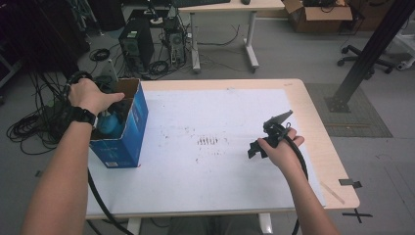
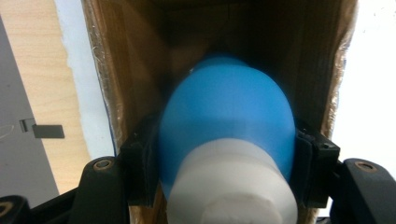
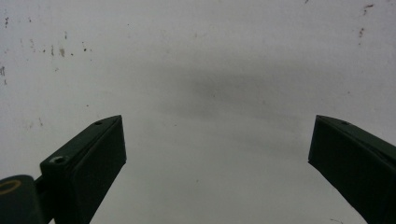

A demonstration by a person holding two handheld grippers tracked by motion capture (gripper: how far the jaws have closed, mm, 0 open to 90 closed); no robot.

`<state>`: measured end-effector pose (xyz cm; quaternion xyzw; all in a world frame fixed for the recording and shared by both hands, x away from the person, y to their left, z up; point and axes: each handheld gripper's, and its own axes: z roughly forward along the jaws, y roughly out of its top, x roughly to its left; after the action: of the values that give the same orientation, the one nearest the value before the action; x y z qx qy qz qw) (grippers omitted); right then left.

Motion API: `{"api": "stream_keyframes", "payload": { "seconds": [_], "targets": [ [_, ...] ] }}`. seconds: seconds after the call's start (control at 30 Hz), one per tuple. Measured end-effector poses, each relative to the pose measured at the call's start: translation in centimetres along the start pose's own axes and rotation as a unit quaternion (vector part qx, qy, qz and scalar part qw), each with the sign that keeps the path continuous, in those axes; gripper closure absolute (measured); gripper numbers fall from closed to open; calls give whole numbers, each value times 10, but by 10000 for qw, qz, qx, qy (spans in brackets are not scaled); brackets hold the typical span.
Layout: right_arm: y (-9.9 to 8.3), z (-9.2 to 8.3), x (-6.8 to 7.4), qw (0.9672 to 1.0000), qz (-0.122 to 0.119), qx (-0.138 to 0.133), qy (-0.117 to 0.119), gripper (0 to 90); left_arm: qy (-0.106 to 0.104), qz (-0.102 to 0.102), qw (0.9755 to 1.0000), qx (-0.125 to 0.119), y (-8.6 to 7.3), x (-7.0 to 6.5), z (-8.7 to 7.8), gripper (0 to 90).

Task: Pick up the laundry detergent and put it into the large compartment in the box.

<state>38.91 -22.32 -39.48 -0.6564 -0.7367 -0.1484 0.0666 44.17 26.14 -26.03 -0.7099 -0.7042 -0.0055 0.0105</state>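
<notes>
A blue cardboard box (image 1: 128,128) stands open-topped at the table's left edge. My left gripper (image 2: 224,154) reaches down into the box (image 2: 121,70) and is shut on a blue ball-shaped object with a white base (image 2: 229,121); the same blue object (image 1: 111,125) peeks out under my left hand in the high view. Its two black jaws press against the object's sides. My right gripper (image 1: 266,139) hovers over the white sheet at the right of the table. In the right gripper view the gripper (image 3: 217,158) is open, with only the white sheet (image 3: 201,70) between its jaws.
The white sheet (image 1: 215,166) covers most of the wooden table (image 1: 313,122) and carries dark smudges (image 1: 208,141) near its middle. Beyond the table, computer towers (image 1: 136,44), cable coils and another desk (image 1: 230,7) stand on the floor. A black post (image 1: 372,49) rises at the right.
</notes>
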Motion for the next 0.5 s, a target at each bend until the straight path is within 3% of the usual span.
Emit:
{"api": "stream_keyframes", "payload": {
  "seconds": [0.5],
  "targets": [
    [-1, 2, 0, 10000, 0, 19, -9, 41, 32, 31, 10000, 17, 1, 1, 10, 374]
  ]
}}
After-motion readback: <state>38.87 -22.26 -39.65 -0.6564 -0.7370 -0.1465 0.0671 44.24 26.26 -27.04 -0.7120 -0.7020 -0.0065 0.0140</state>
